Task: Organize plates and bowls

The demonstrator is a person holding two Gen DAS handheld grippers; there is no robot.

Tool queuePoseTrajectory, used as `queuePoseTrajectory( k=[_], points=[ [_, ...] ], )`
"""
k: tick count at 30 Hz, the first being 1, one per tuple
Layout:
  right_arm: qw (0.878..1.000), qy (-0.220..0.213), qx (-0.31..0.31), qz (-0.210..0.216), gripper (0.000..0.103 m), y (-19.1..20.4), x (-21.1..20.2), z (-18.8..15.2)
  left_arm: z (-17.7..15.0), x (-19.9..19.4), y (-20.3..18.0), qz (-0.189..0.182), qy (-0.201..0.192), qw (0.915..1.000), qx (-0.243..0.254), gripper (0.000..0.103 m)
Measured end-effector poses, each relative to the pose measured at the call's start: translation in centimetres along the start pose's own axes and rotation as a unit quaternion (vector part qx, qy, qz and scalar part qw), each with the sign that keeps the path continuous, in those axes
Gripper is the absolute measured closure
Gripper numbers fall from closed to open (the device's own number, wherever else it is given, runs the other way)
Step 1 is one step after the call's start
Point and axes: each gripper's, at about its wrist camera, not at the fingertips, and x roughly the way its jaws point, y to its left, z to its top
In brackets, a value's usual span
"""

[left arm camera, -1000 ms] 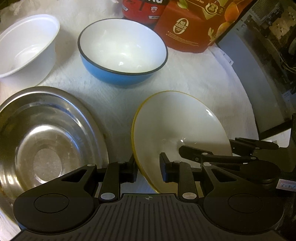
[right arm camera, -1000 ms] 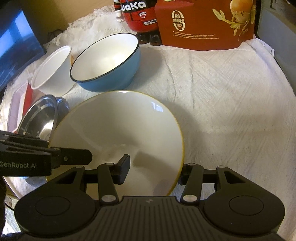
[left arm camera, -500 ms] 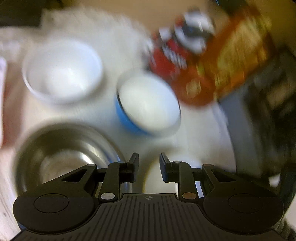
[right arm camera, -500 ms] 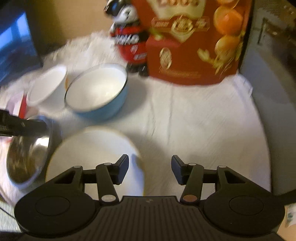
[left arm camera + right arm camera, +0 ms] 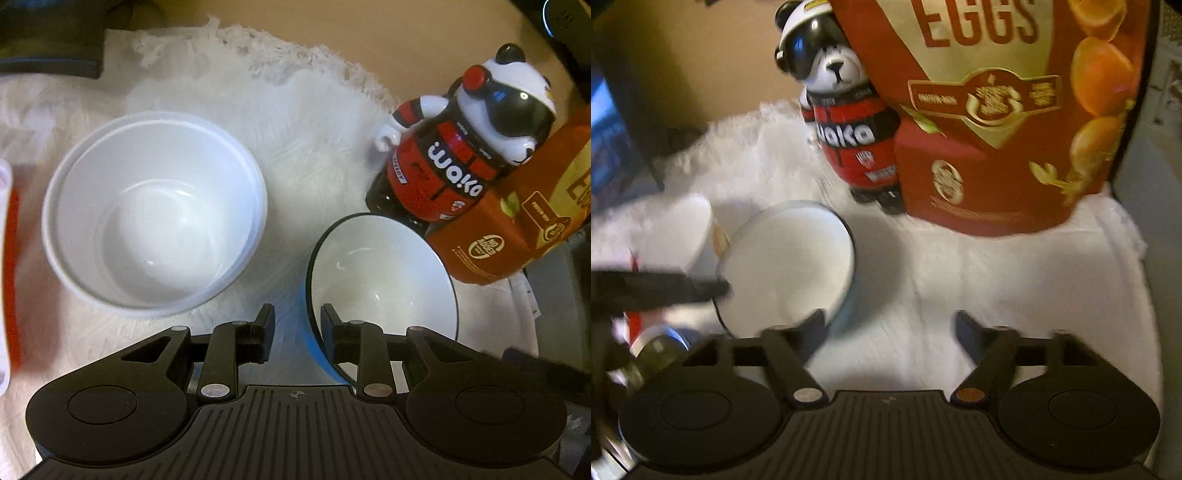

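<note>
In the left wrist view a white plastic bowl [image 5: 155,210] stands upright at left and a blue bowl with a white inside [image 5: 380,273] stands at right. My left gripper [image 5: 297,321] is open, with the blue bowl's near rim between its fingers, not gripped. In the right wrist view the blue bowl [image 5: 786,266] and the white bowl [image 5: 679,232] are at left, blurred. My right gripper [image 5: 890,325] is open wide and empty over the white cloth [image 5: 997,280]. A steel plate's rim [image 5: 657,343] shows at lower left. The yellow-rimmed plate is out of view.
A panda-shaped bottle [image 5: 454,147] and a red egg carton [image 5: 1001,110] stand behind the bowls. The left gripper's dark body [image 5: 653,288] crosses the right view at left. A red and white object [image 5: 11,266] lies at the left edge.
Both grippers have left the yellow-rimmed plate and moved forward toward the back of the table. The right gripper has opened wider. The left gripper now straddles the blue bowl's rim.
</note>
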Motion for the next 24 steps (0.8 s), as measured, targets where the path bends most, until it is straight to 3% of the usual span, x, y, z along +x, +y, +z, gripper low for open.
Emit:
queuePoseTrajectory(
  k=[4, 6, 7, 8, 10, 15, 18, 24],
  points=[
    [0.999, 0.03, -0.005, 0.025, 0.017, 0.3, 3.6, 1.1, 0.4, 1.5, 0.3, -0.004, 0.012, 0.9999, -0.012, 0.073],
    [0.999, 0.05, -0.009, 0.019, 0.033, 0.6, 5.6, 1.3, 0.5, 2.5, 0.3, -0.012, 0.02, 0.9996, -0.016, 0.074],
    [0.998, 0.065, -0.01, 0.018, 0.048, 0.8, 6.6, 1.3, 0.6, 2.8, 0.4, -0.016, 0.023, 0.9994, -0.02, 0.075],
    [0.996, 0.083, -0.009, 0.021, 0.057, 1.0, 7.7, 1.4, 0.7, 3.1, 0.5, -0.021, 0.026, 0.9991, -0.025, 0.078],
    [0.994, 0.106, -0.002, 0.027, 0.06, 1.0, 9.2, 1.2, 0.7, 3.9, 0.7, -0.038, 0.039, 0.9976, -0.043, 0.078],
    [0.993, 0.106, -0.02, 0.056, 0.067, 1.7, 8.7, 1.3, 0.5, 4.4, -0.2, -0.021, 0.047, 0.9984, -0.026, 0.078],
    [0.994, 0.101, -0.029, 0.03, 0.067, 1.8, 7.7, 1.1, 0.4, 4.4, -1.4, -0.015, 0.055, 0.9984, -0.006, 0.075],
    [0.996, 0.087, -0.008, 0.023, 0.066, -0.9, 4.8, 0.9, -0.7, 4.1, -3.9, -0.047, 0.083, 0.995, 0.03, 0.072]
  ],
)
